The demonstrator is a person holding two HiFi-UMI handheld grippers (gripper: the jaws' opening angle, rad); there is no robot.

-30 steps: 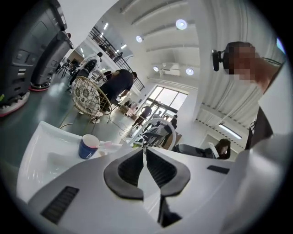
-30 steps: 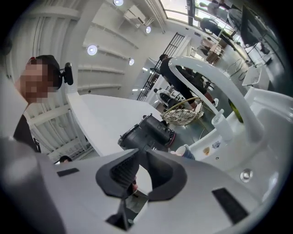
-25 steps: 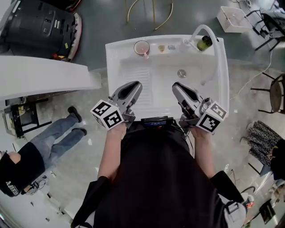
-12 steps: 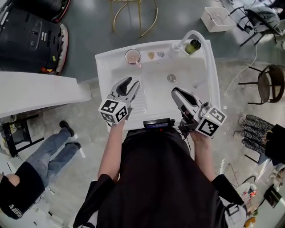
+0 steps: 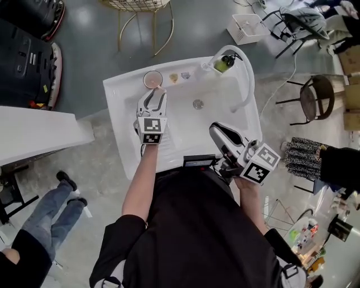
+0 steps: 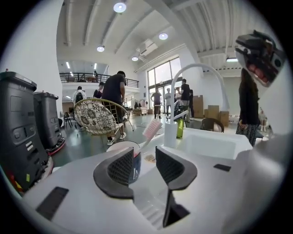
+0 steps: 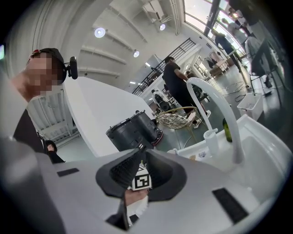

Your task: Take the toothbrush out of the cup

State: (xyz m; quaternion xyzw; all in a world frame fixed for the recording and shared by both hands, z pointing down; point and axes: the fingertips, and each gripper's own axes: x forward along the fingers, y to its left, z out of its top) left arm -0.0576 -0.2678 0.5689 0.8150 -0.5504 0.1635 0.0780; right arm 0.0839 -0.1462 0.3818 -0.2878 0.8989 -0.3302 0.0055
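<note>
A cup (image 5: 152, 79) with a pink inside stands on the back left rim of the white sink (image 5: 119, 118). A pink-headed toothbrush (image 6: 152, 129) leans out of the cup (image 6: 133, 161) to the right. My left gripper (image 5: 156, 94) reaches over the basin and points at the cup, which stands just beyond its tips. Its jaws have just been opening and stand wide in the left gripper view (image 6: 144, 164), pressing on nothing. My right gripper (image 5: 217, 130) hovers at the sink's front right, shut on nothing (image 7: 138, 156).
A curved white faucet (image 5: 247, 84) arches over the sink's right side, with a green bottle (image 5: 225, 63) at its base. Small items (image 5: 173, 77) lie on the back rim and a drain (image 5: 198, 104) sits in the basin. A wire chair (image 5: 135, 7) stands behind.
My left gripper has moved forward from the sink's front edge up to the cup, rolled, and opened its jaws. The right gripper has stayed near the front right, still shut.
</note>
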